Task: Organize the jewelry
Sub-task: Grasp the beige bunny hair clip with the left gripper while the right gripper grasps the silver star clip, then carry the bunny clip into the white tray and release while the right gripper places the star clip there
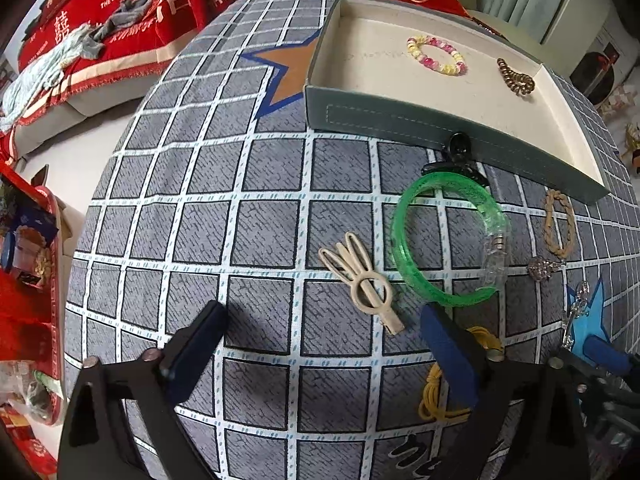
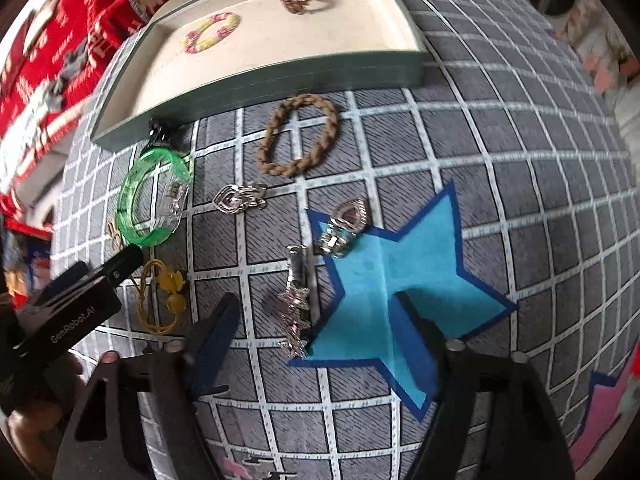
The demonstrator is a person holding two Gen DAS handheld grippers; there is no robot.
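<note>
Two tools hang over our grid-patterned cloth [image 1: 264, 216], both with jaws apart and gripping nothing. Our left tool [image 1: 320, 344] is above bare squares, with the cream hair clip [image 1: 362, 282] just ahead of its fingers and the green bangle [image 1: 450, 240] beyond that. Our right tool [image 2: 316, 336] straddles the sparkly star clip [image 2: 294, 312] at the blue star's [image 2: 404, 276] edge, pads not touching it. The tray [image 1: 400, 120] sits at the far side of the cloth, already holding a pink-and-yellow bead bracelet [image 1: 437, 55] and a brown coil tie [image 1: 516, 77]; most of its floor is free. A braided band [image 2: 300, 134] lies just beside the tray's near wall.
</note>
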